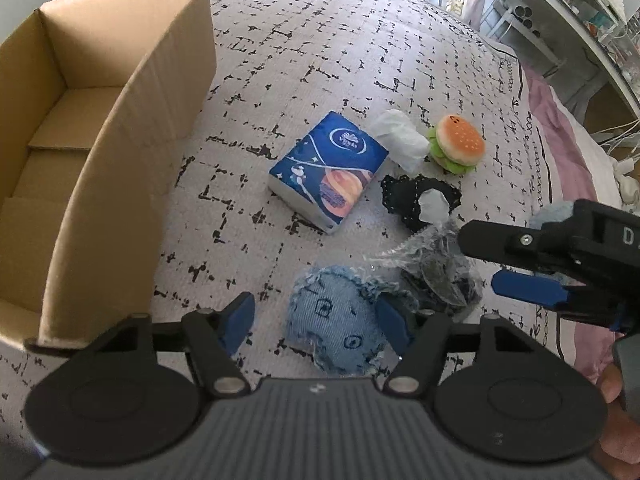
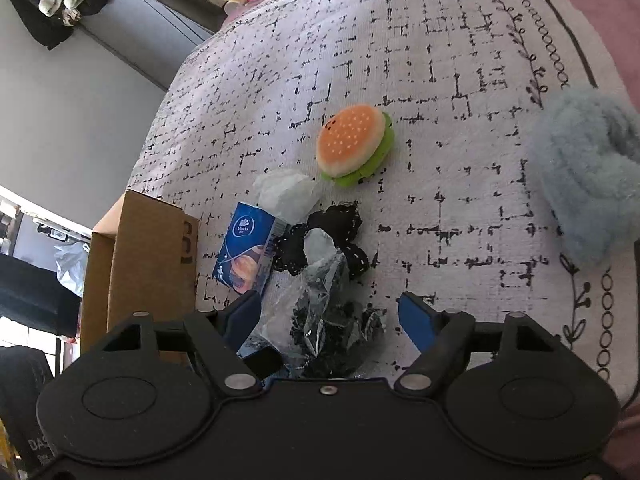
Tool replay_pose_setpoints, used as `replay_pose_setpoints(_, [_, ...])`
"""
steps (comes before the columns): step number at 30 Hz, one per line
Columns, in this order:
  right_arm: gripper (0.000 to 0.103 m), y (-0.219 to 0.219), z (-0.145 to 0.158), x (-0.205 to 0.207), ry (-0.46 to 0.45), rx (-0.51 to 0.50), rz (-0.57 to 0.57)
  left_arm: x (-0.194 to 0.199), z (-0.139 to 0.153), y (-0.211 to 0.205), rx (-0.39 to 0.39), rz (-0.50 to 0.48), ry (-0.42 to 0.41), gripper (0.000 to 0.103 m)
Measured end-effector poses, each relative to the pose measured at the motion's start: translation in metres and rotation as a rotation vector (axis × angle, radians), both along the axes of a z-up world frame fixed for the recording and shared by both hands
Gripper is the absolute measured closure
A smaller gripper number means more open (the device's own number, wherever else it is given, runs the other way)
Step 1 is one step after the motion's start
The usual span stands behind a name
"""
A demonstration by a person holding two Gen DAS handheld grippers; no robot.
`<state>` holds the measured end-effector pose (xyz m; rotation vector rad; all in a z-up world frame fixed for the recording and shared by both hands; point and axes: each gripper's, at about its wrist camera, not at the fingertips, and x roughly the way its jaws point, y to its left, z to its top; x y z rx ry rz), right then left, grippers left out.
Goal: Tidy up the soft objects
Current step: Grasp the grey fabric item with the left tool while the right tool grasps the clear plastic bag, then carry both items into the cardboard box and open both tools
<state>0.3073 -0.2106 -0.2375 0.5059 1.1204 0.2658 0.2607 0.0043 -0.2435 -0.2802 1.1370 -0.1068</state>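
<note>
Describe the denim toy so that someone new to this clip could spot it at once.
Start at the open cardboard box on the patterned bedspread, then look right and nearer, to the open left claw. The denim toy lies between its blue fingers: pale blue, frayed edges, a stitched face, unlike the glossy tissue pack beyond.

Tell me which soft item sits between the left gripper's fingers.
The blue denim plush with a stitched face. It alone lies between the open left gripper fingers; the others lie farther out on the bedspread.
</note>
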Motion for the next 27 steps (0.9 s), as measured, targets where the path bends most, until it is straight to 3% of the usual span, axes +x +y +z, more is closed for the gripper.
replay_pose_setpoints(3, [0.035, 0.004, -0.004, 0.005, 0.005, -0.004, 0.000, 0.003, -0.001, 0.000, 0.007, 0.002, -0.003, 0.052])
replay_pose_setpoints(5, [0.048, 0.007, -0.007, 0.007, 0.005, -0.008, 0.003, 0.005, -0.001, 0.002, 0.004, 0.004, -0.004, 0.062])
replay_pose_setpoints(6, [0.064, 0.008, -0.009, 0.008, 0.014, -0.001, 0.012, 0.005, 0.000, 0.002, -0.001, 0.005, -0.004, 0.065])
replay_pose_setpoints(7, [0.069, 0.009, -0.011, 0.008, 0.023, 0.004, 0.017, 0.005, 0.001, 0.003, -0.008, 0.004, -0.005, 0.068])
replay_pose_setpoints(13, [0.087, 0.005, -0.004, 0.002, -0.017, 0.025, 0.030, 0.001, 0.014, 0.003, -0.015, 0.007, -0.028, 0.083])
replay_pose_setpoints(18, [0.089, 0.001, 0.007, -0.007, -0.058, 0.030, 0.032, -0.008, 0.029, -0.001, -0.018, 0.001, -0.071, 0.089])
replay_pose_setpoints(27, [0.091, -0.007, 0.028, -0.026, -0.128, 0.035, 0.009, -0.024, 0.057, -0.004, -0.024, 0.015, -0.156, 0.091])
